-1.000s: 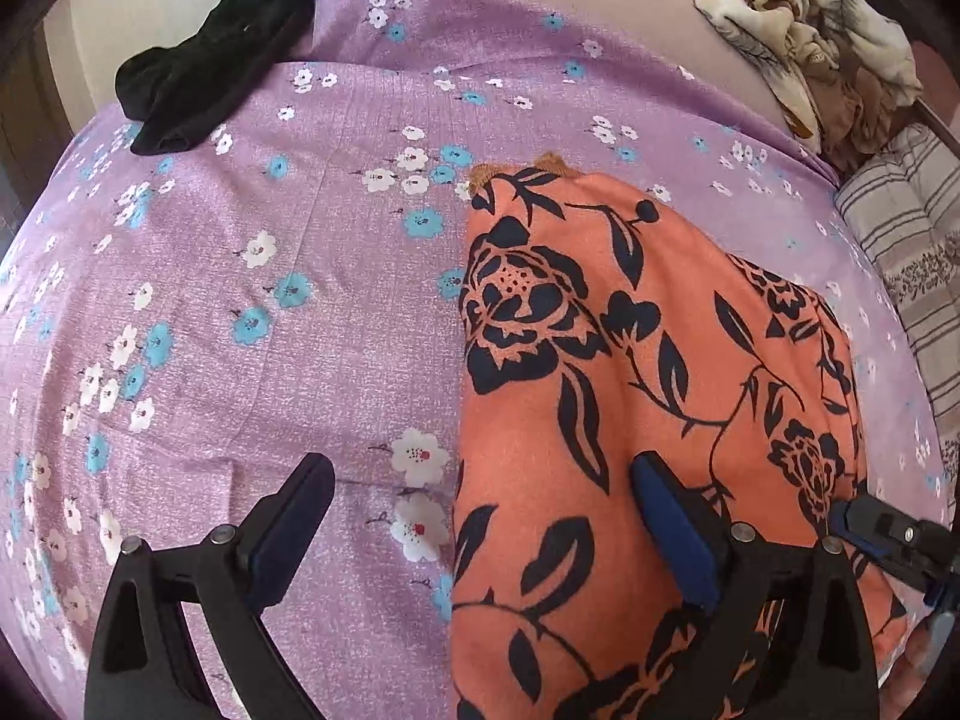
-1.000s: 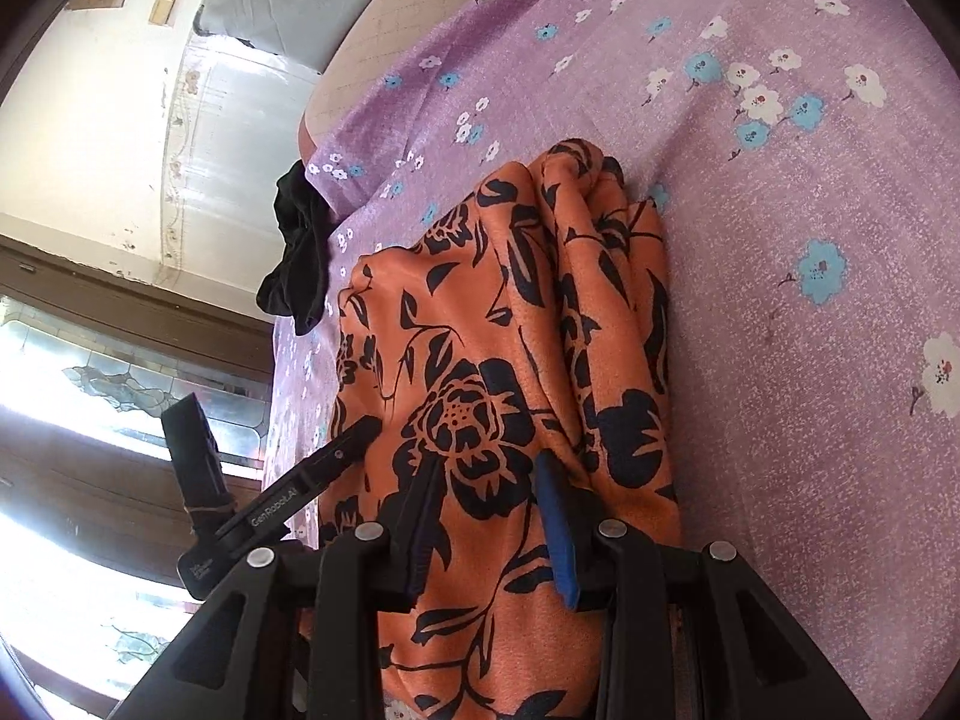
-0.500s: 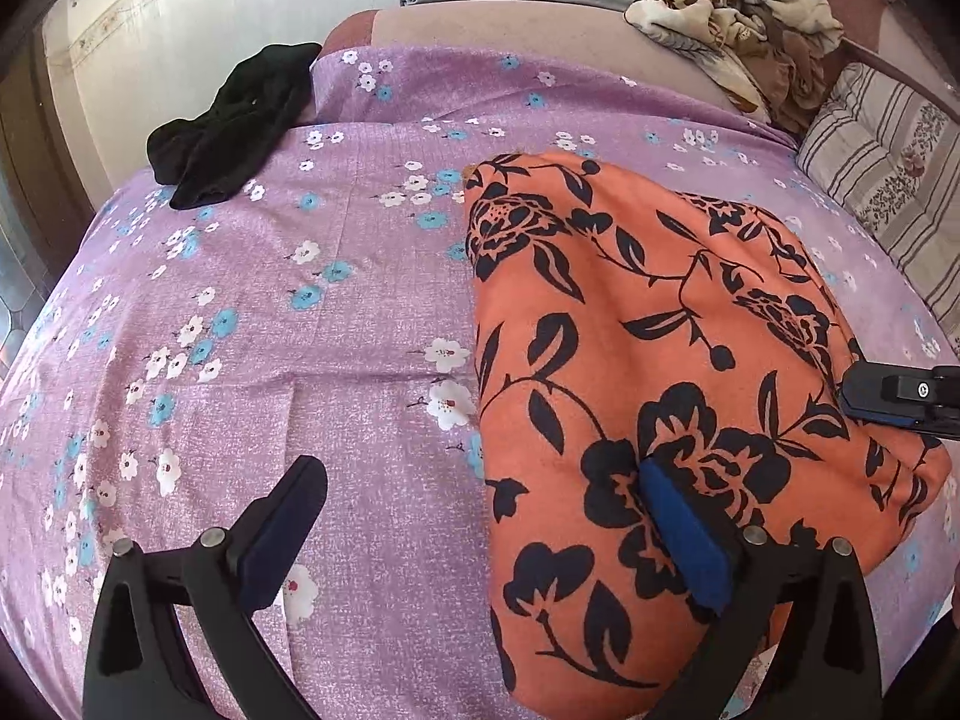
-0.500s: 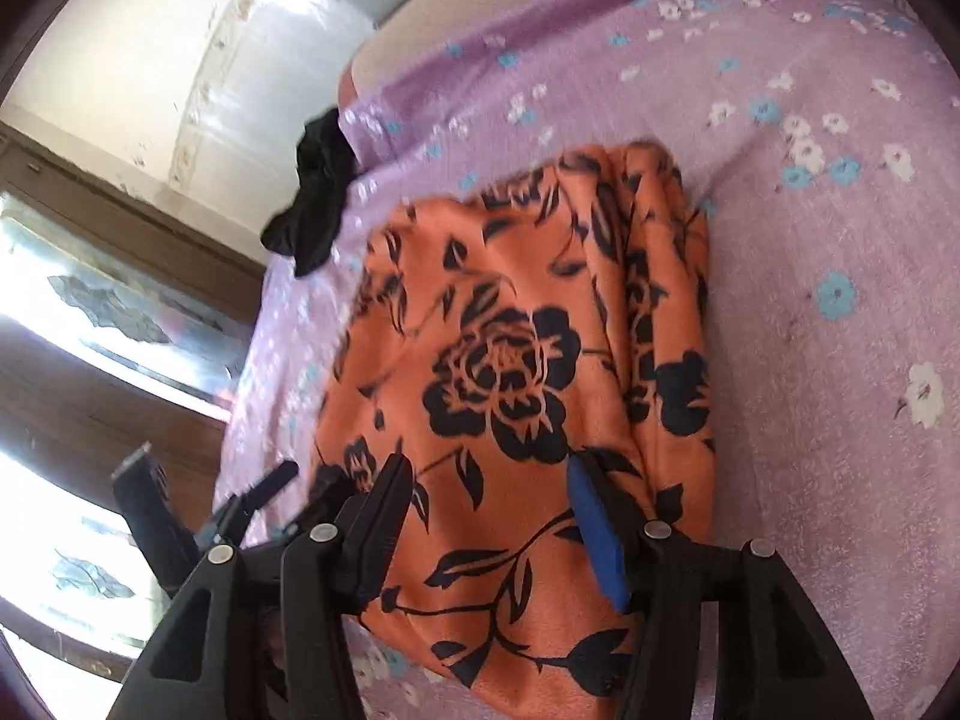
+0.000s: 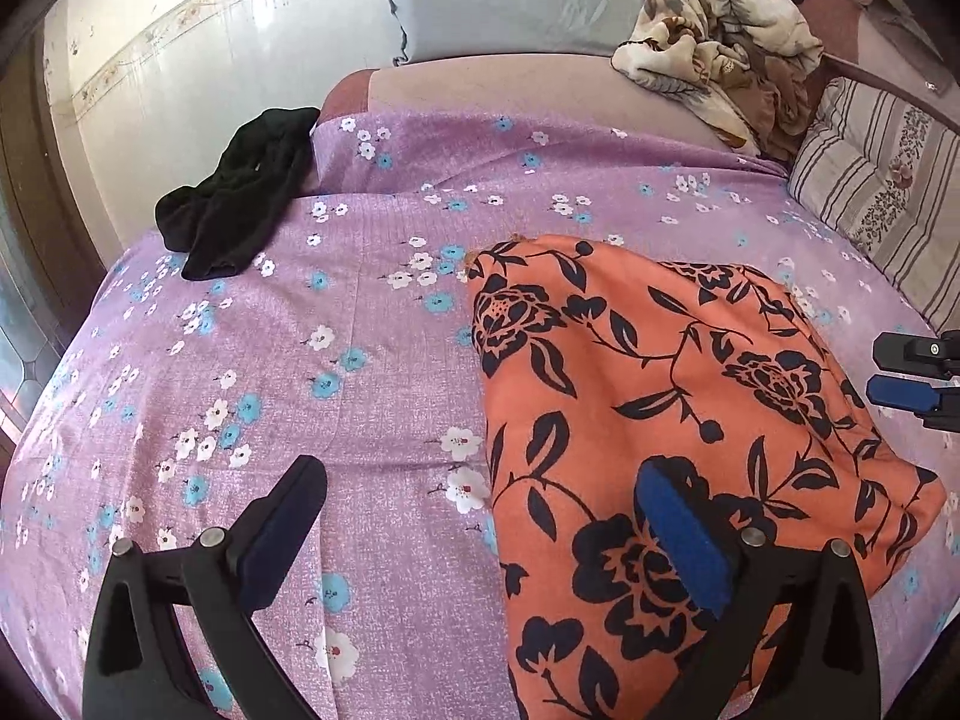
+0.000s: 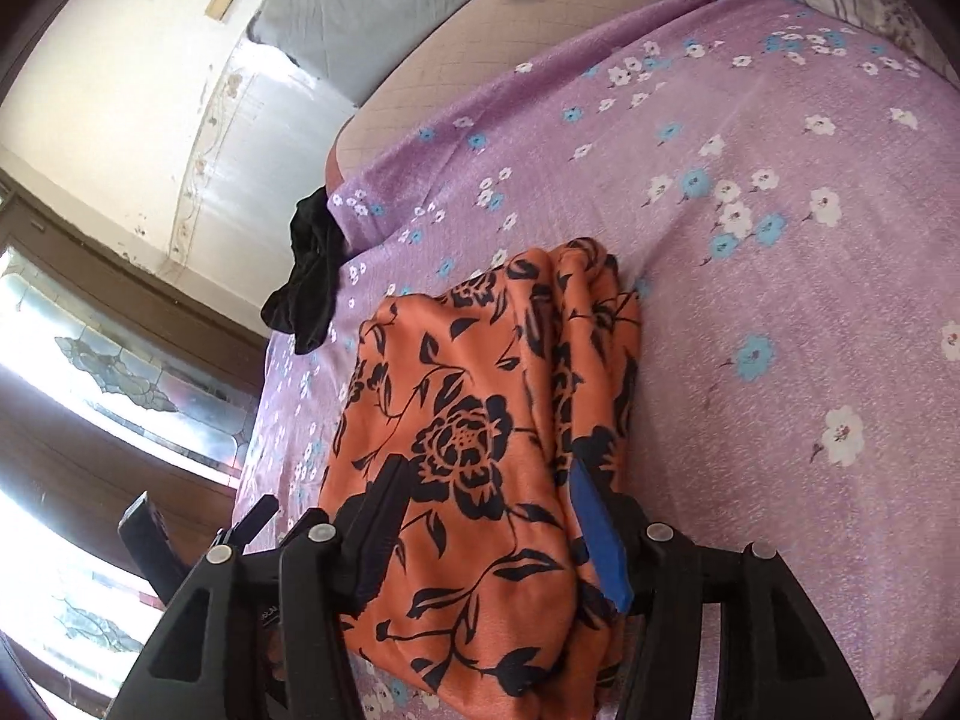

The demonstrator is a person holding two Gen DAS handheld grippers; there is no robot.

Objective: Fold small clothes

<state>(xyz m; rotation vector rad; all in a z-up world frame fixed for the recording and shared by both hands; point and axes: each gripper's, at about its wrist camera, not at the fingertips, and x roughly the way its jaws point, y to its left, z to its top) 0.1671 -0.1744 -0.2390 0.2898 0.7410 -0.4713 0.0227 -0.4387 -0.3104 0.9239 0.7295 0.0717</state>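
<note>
Left hand-held gripper [image 5: 474, 531]: its jaws are standing wide and are holding nothing; one blue pad is hovering over the near part of the garment, the other over the bare sheet.
Right hand-held gripper [image 6: 489, 513]: its jaws are standing about half wide with nothing pressed between the pads; the garment is lying under and between them, so it looks released.
Orange cloth garment with black flower print [image 5: 672, 420]: it is lying folded in a compact shape on the bed, near both grippers, with several layers showing at its far edge in the right wrist view.
Reason of placement: I judge that the fold is finished and both grippers are leaving it to rest flat.
Purple bed sheet with white and blue flowers [image 5: 300, 360]: it is serving as the work surface.
Crumpled black cloth [image 5: 240, 192]: it is waiting at the far left corner, probably the next piece.
Beige patterned heap of cloth [image 5: 720, 54]: it is lying far away beside a striped pillow [image 5: 882, 180].
Containers: none are visible.
</note>
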